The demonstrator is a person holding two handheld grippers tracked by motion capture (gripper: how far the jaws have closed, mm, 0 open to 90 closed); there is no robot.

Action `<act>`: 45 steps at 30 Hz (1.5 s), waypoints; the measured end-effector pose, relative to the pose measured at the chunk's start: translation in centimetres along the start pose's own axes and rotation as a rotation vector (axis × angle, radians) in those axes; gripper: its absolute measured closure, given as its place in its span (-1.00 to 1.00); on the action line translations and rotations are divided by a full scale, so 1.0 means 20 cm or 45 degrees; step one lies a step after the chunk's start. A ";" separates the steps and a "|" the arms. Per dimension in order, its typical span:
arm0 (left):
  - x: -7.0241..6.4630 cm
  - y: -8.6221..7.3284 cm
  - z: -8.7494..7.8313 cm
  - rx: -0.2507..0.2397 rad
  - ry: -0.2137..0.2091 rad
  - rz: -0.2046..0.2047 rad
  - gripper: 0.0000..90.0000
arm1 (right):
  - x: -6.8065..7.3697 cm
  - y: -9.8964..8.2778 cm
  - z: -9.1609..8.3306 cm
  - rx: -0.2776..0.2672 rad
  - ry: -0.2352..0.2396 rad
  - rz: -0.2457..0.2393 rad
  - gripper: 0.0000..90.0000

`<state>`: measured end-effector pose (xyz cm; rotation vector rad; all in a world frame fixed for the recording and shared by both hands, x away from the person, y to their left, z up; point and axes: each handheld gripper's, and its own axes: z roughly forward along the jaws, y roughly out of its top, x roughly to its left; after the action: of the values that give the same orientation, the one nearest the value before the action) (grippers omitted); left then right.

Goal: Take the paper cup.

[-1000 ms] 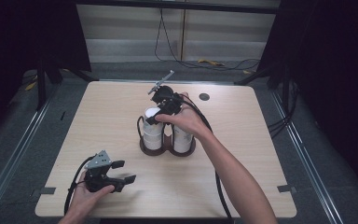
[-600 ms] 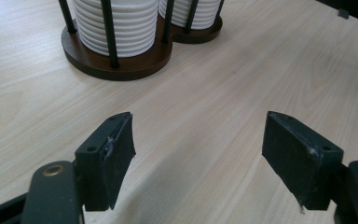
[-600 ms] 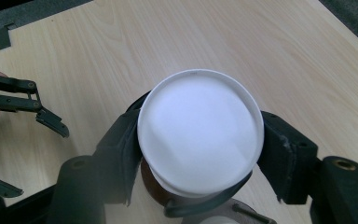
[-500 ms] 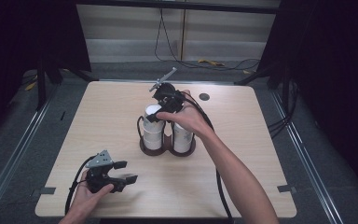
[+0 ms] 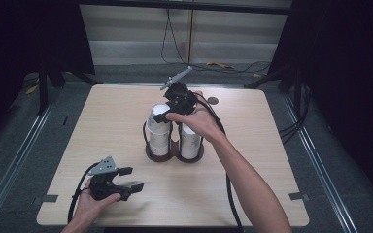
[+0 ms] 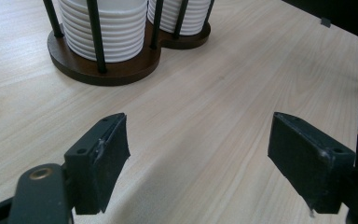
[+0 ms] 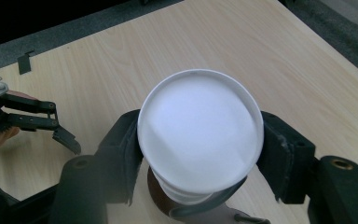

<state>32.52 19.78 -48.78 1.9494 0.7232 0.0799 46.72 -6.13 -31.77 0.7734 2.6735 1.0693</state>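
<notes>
Lifting topmost white paper cup (image 7: 200, 130) off left stack in dark wooden two-post cup holder (image 5: 175, 154) at table (image 5: 272, 184) centre. Right gripper (image 7: 200, 154) jaws clamped on cup; pull straight up, clearing black rods. Left gripper (image 5: 126, 178) near front-left corner, jaws just widened, apart, empty.

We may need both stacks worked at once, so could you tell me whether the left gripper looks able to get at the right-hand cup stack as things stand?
Probably yes: the left gripper, jaws just opened and empty, faces bare table up to that stack.
</notes>
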 end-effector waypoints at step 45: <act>0.00 0.24 0.04 -0.090 -0.039 0.073 -0.61 | 0.13 -0.21 -0.24 -0.245 0.101 0.008 -0.16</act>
<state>35.07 17.65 -45.22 1.8996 0.6363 0.1092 41.18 -10.20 -30.92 0.7176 2.5819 1.3617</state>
